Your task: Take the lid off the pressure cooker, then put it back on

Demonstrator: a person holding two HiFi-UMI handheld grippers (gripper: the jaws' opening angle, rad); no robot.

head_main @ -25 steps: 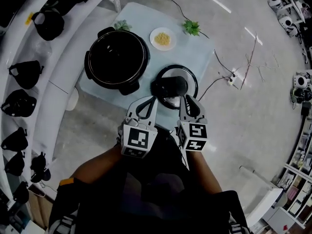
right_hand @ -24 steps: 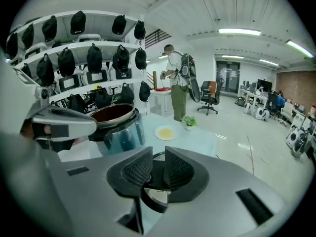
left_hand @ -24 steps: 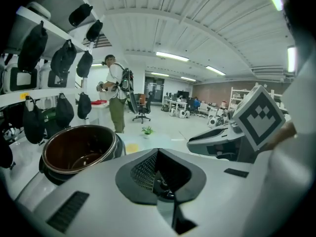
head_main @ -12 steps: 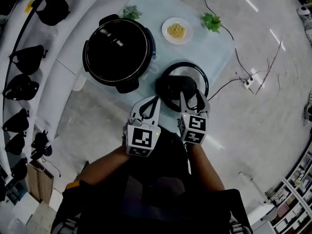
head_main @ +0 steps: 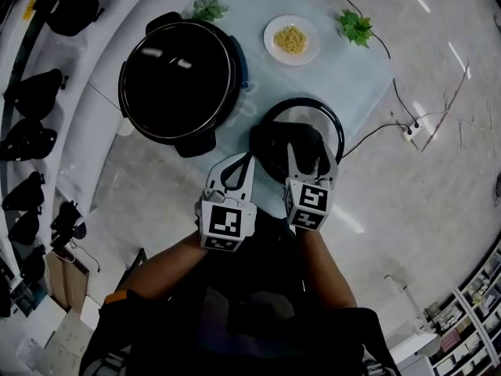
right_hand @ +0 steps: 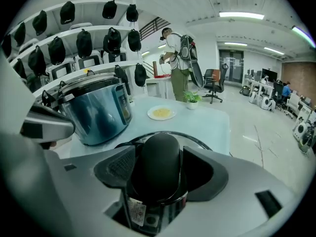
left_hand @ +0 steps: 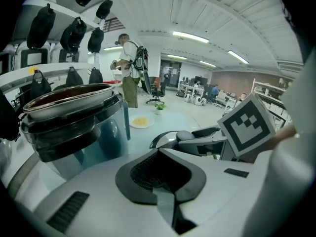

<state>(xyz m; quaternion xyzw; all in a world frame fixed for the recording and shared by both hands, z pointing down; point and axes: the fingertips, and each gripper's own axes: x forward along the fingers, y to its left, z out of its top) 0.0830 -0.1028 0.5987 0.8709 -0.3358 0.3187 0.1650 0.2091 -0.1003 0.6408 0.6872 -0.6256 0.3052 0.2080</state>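
One open cooker (head_main: 178,81), one lid (head_main: 307,114) lying flat on the table (head_main: 356,77) right beside it, one plate (head_main: 292,39), two little plants (head_main: 207,8) (head_main: 355,27). Left gripper (head_main: 244,163) is pinched shut on nothing. Right gripper (head_main: 311,161) has just been opening its jaws, and they stand wide either side of the lid's handle (right_hand: 158,167).

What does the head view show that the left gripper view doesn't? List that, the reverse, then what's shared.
Head view only: inside the open cooker, the plant beside it, a power strip. Left gripper view only: a person standing far off, ceiling lights. Both: the cooker, lid, plate, and right gripper, whose jaws have just been opening around the lid's handle.
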